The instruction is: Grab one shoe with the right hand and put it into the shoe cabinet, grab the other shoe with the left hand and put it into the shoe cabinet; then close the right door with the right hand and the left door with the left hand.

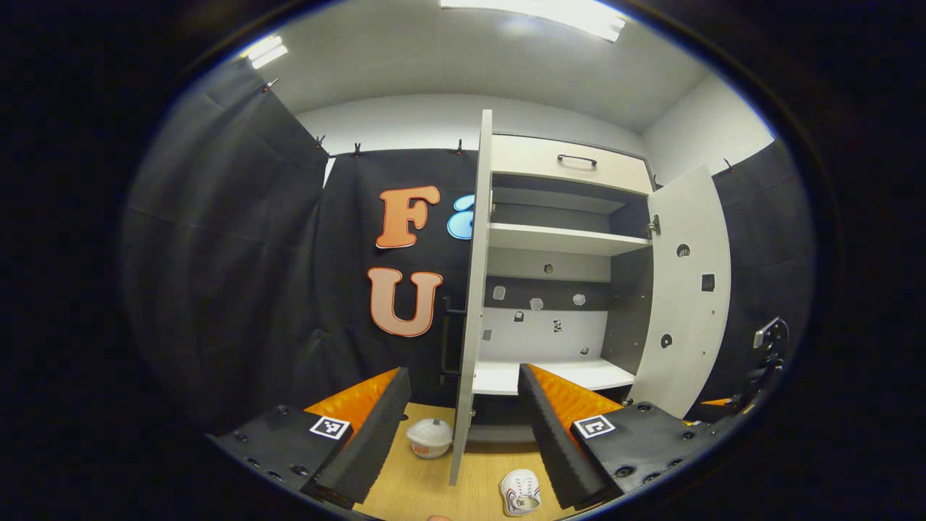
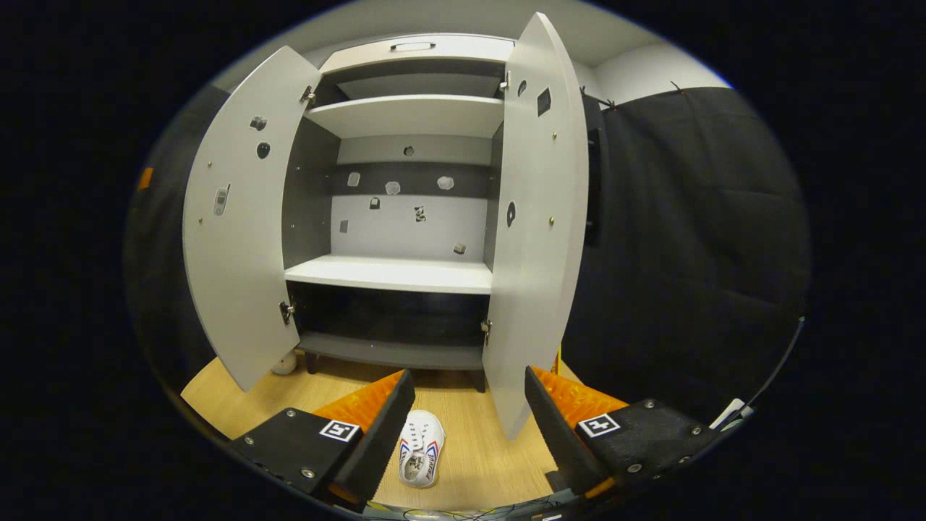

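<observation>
- The white sneaker (image 2: 421,449) with red-and-blue side stripes lies on the wooden floor (image 2: 477,463) in front of the shoe cabinet (image 2: 394,275), laces up, just beside the right gripper's left finger in the right gripper view
- The other sneaker (image 1: 520,493) shows low in the left gripper view, on the floor near the foot of the left door (image 1: 472,304), opening facing up
- Both look like small canvas shoes: I judge them light, with soft uppers that give under pressure and a stiffer rubber sole
- A sound hold would be across the sides at mid-foot or on the heel collar, where the rim is firmer; pinching the laces or tongue alone risks the shoe swinging or slipping
- The right gripper (image 2: 470,427) is open, fingers spread wide, nothing between them, poised above and short of its sneaker
- The left gripper (image 1: 464,427) is likewise open and empty, with the left door's edge standing between its fingers in the view, farther off
- Both doors stand wide; the right door (image 2: 539,239) swings out toward the right gripper
- The lower white shelf (image 2: 394,273) is bare and looks the easiest landing place; the dark space beneath it is also free
- A small white lidded cup (image 1: 430,437) sits on the floor by the left door, apart from the shoes
</observation>
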### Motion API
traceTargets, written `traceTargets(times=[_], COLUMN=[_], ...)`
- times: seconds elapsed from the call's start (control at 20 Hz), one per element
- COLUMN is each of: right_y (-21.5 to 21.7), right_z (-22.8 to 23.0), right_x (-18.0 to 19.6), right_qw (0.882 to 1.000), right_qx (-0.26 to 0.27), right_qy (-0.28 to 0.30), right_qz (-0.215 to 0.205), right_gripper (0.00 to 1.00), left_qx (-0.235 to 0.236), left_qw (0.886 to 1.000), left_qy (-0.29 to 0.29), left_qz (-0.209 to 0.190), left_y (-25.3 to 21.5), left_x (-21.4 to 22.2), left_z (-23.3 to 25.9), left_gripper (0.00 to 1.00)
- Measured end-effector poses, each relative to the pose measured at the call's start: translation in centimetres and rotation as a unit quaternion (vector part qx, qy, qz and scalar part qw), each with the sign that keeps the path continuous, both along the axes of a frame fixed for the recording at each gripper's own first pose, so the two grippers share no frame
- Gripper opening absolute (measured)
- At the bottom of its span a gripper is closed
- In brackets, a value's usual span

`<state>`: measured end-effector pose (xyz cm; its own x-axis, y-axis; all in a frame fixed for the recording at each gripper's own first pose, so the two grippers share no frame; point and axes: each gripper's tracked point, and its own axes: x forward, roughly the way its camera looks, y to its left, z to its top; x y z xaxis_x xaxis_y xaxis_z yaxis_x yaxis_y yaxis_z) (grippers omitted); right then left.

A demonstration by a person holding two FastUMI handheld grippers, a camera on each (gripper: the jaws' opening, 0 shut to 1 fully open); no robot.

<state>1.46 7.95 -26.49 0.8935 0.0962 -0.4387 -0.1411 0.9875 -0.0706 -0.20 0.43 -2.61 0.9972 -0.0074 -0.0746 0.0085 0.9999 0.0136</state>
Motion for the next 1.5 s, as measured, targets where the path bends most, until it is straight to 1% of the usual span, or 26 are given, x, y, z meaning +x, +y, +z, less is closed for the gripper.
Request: traceTargets(times=[0.1,0.15,0.3,0.35,0.4,0.55,0.6,0.65,0.7,0.75,0.9,0.95,1.05,1.1,1.15,1.2,1.25,1.3,1.35,1.4,1.45,1.5], right_y=[0.3,0.4,0.5,0.6,0.7,0.8,0.9,1.0,1.1,1.3,1.8,2.0,2.4,2.5,2.5,2.4,2.4,2.6,2.8,2.9,2.8,3.0], right_z=[-2.4,-3.9,-8.1,-9.7,-11.2,-15.2,-16.4,-17.6,-18.7,-19.7,-22.7,-23.6,-25.1,-25.9,-26.7,-27.6,-28.4,-29.2,-29.8,-30.4,-30.9,-31.4], right_x=[0.1,0.1,-0.3,-0.6,-0.8,-1.5,-1.7,-1.8,-2.0,-2.1,-2.4,-2.5,-2.4,-2.4,-2.4,-2.4,-2.6,-2.7,-2.7,-2.7,-2.6,-2.6], right_qw=[1.000,1.000,0.998,0.997,0.995,0.990,0.988,0.986,0.984,0.982,0.975,0.973,0.968,0.966,0.964,0.961,0.958,0.954,0.952,0.950,0.947,0.944], right_qx=[0.000,-0.001,-0.002,0.000,0.001,0.002,0.001,-0.002,-0.004,-0.005,-0.009,-0.010,-0.007,-0.006,-0.008,-0.010,-0.008,-0.002,0.006,0.011,0.015,0.021], right_qy=[0.013,0.024,0.064,0.082,0.100,0.143,0.156,0.167,0.179,0.190,0.219,0.229,0.248,0.255,0.265,0.275,0.287,0.298,0.306,0.313,0.319,0.329], right_qz=[0.003,0.005,0.010,0.011,0.012,0.013,0.015,0.016,0.017,0.019,0.023,0.025,0.027,0.028,0.026,0.024,0.023,0.022,0.019,0.016,0.011,0.006], right_gripper=[0.94,0.94,0.94,0.94,0.94,0.94,0.92,0.90,0.87,0.84,0.75,0.74,0.68,0.62,0.60,0.55,0.53,0.44,0.47,0.43,0.42,0.37], left_qx=[0.001,0.002,0.006,0.007,0.009,0.014,0.016,0.017,0.017,0.018,0.022,0.025,0.030,0.032,0.033,0.034,0.035,0.036,0.038,0.040,0.041,0.041], left_qw=[1.000,1.000,1.000,1.000,1.000,0.999,0.999,0.999,0.999,0.998,0.998,0.997,0.996,0.996,0.996,0.995,0.995,0.995,0.994,0.994,0.994,0.994], left_qy=[0.004,0.006,0.010,0.011,0.013,0.019,0.020,0.020,0.020,0.021,0.027,0.029,0.034,0.037,0.040,0.044,0.047,0.049,0.051,0.053,0.054,0.055], left_qz=[0.007,0.011,0.020,0.023,0.026,0.036,0.039,0.043,0.047,0.051,0.061,0.064,0.071,0.074,0.076,0.079,0.081,0.082,0.084,0.086,0.089,0.090], left_y=[0.5,0.7,1.4,1.5,1.7,2.3,2.5,2.8,3.0,3.2,3.7,3.9,4.3,4.4,4.5,4.6,4.8,4.8,4.9,5.0,5.2,5.3], left_x=[-0.1,-0.3,-0.6,-0.7,-0.9,-1.3,-1.4,-1.5,-1.6,-1.7,-2.0,-2.0,-2.1,-2.1,-2.1,-2.2,-2.2,-2.2,-2.3,-2.2,-2.1,-2.1], left_z=[-0.3,-0.4,-0.6,-0.7,-0.8,-1.1,-1.1,-1.2,-1.2,-1.3,-1.7,-1.9,-2.2,-2.5,-2.7,-3.0,-3.2,-3.5,-3.6,-3.7,-3.8,-3.9], left_gripper=[0.98,0.96,0.98,0.98,0.95,0.98,0.95,0.95,0.96,0.95,0.96,0.96,0.96,0.96,0.96,0.96,0.96,0.96,0.96,0.96,0.96,0.96])
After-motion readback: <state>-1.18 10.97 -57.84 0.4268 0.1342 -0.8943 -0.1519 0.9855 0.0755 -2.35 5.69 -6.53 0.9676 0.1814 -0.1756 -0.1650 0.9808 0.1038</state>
